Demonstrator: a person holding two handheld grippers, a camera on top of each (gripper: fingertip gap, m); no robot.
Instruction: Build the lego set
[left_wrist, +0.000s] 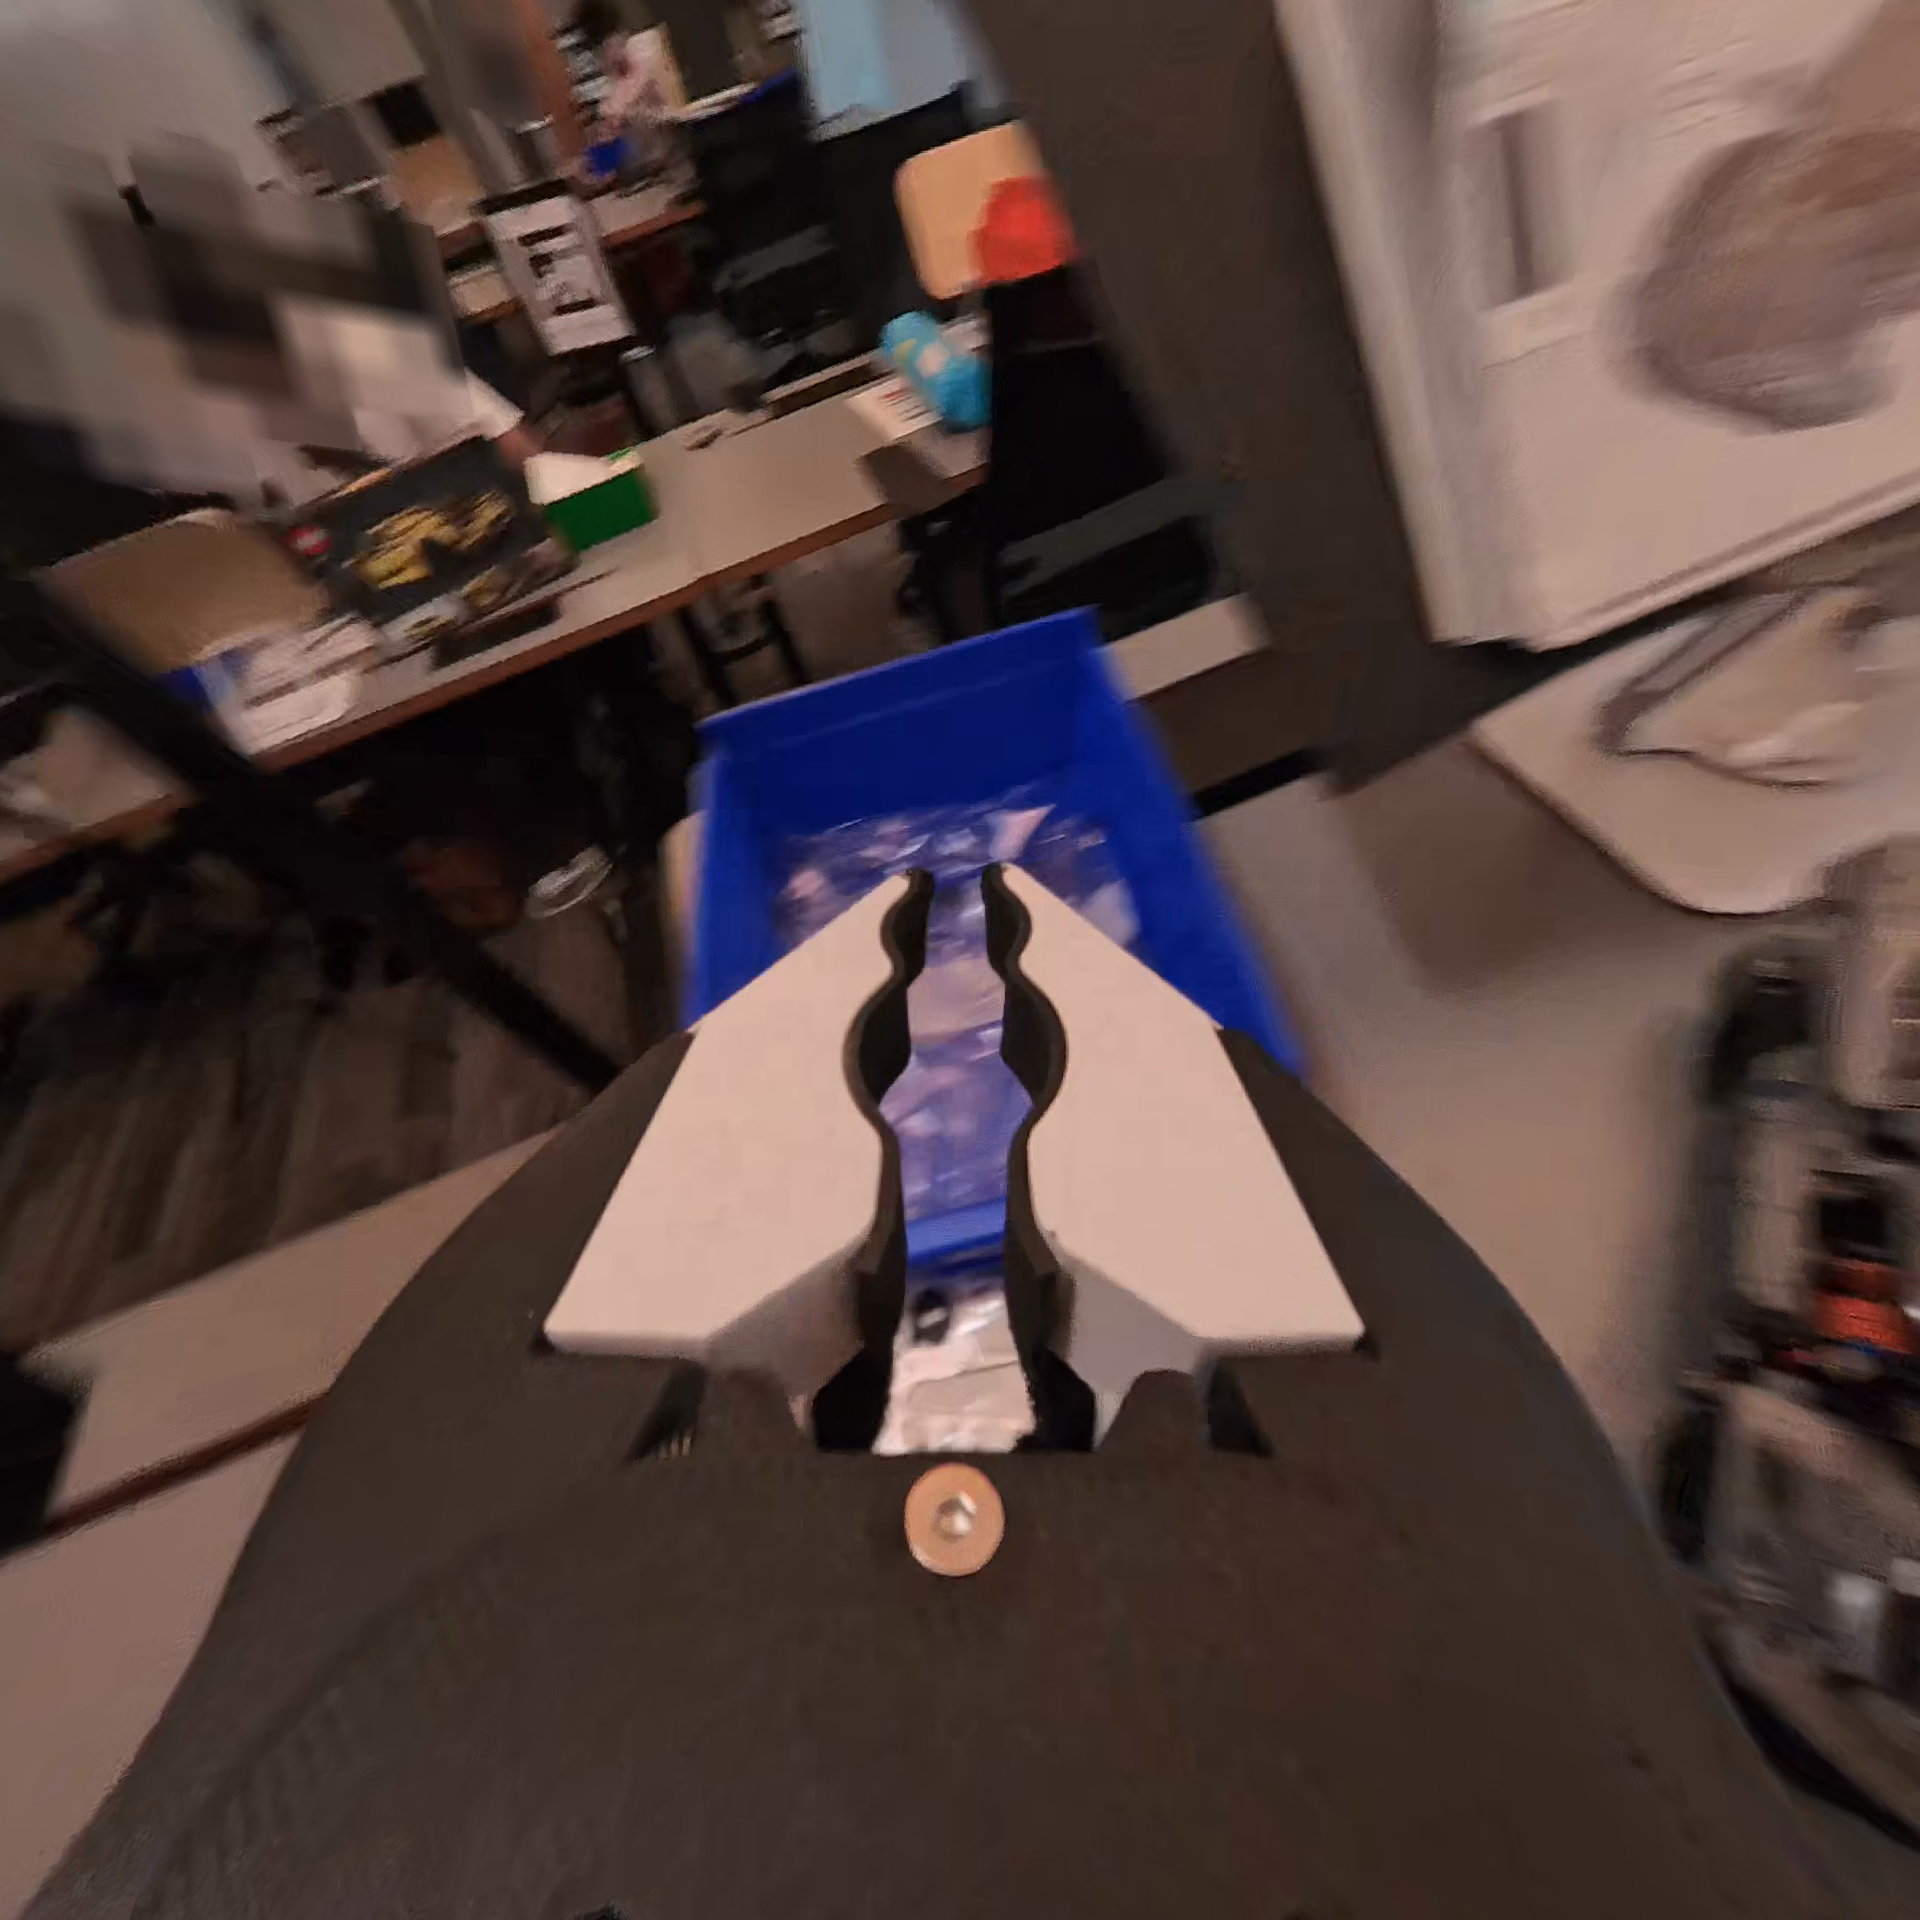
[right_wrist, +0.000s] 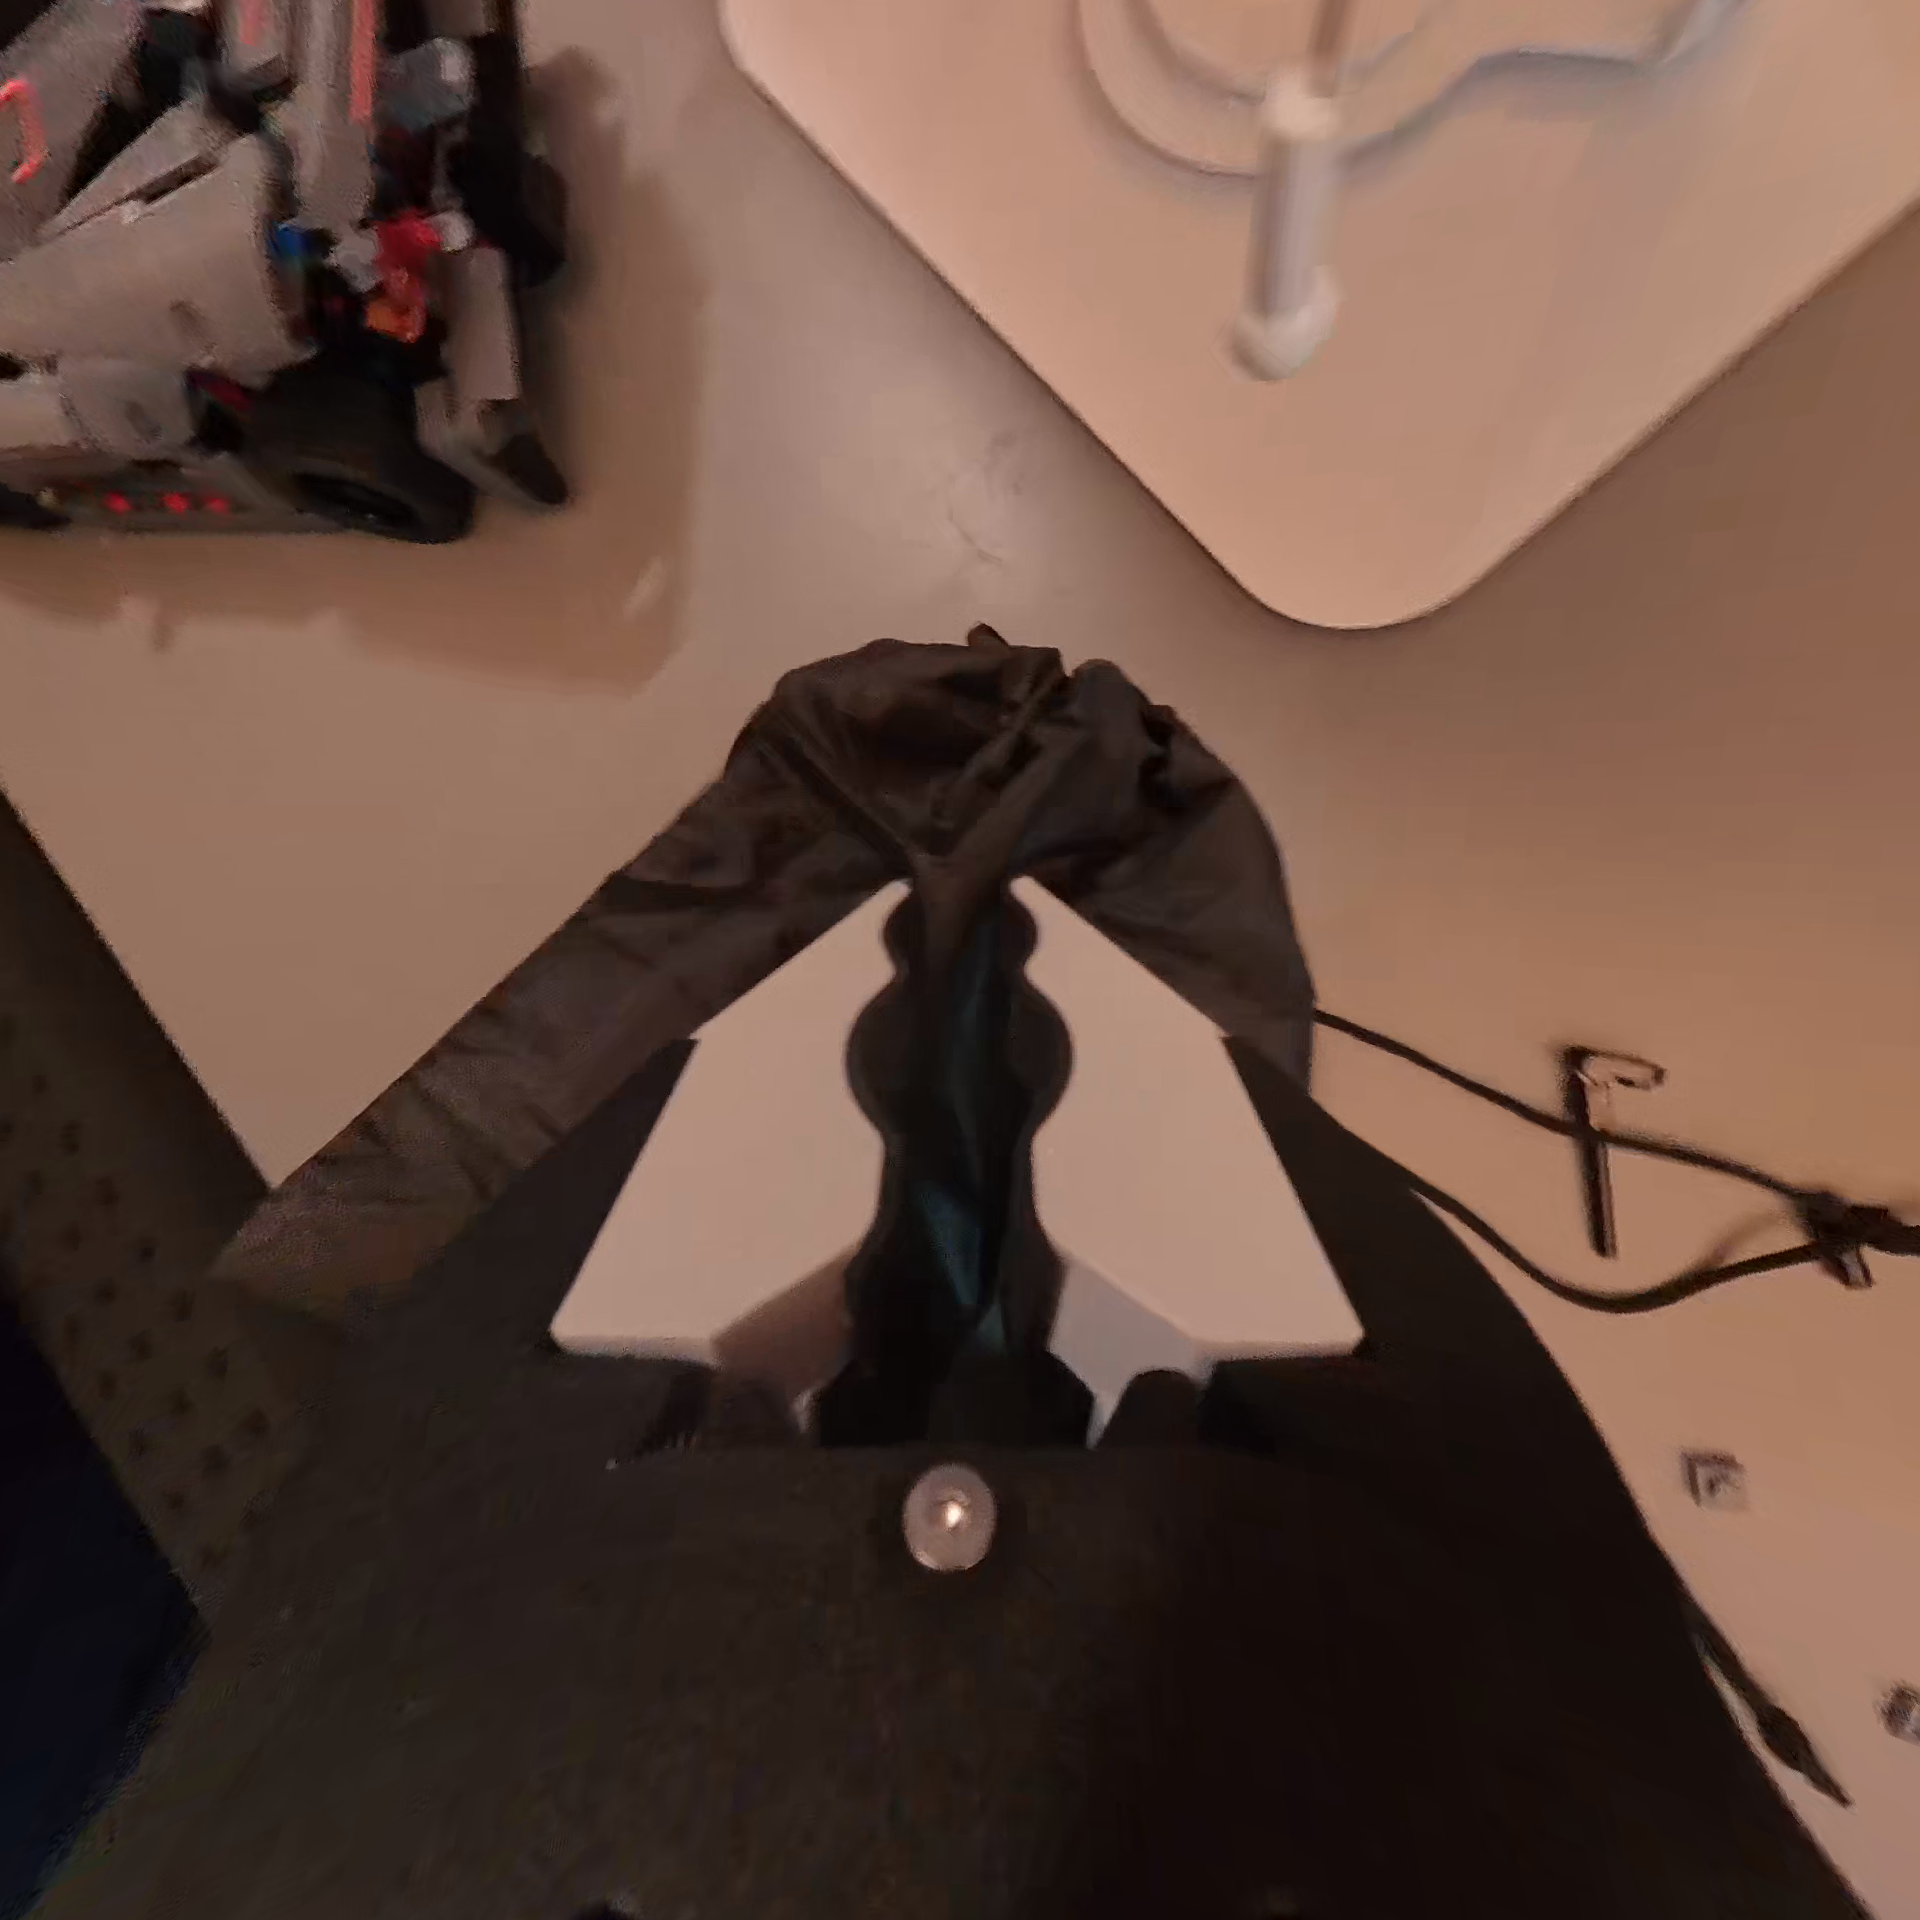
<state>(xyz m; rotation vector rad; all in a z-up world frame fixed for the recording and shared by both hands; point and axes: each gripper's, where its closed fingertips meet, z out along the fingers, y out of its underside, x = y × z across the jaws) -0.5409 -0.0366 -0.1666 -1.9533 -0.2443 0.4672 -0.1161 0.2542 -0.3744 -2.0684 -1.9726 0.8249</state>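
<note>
The left gripper hangs over a blue bin, its jaws nearly together with a narrow gap and nothing between them. Clear plastic bags fill the bin, which stands on the pale worktop.

The right gripper is clamped on a black drawstring bag, the cloth bunched up past its tips and draped down over both fingers. The bag's black cord trails off to the right of the bag across the worktop. The partly built lego car, grey and black with red accents, stands on the worktop well up and left of the bag. A white lamp base lies up and right of the bag.
</note>
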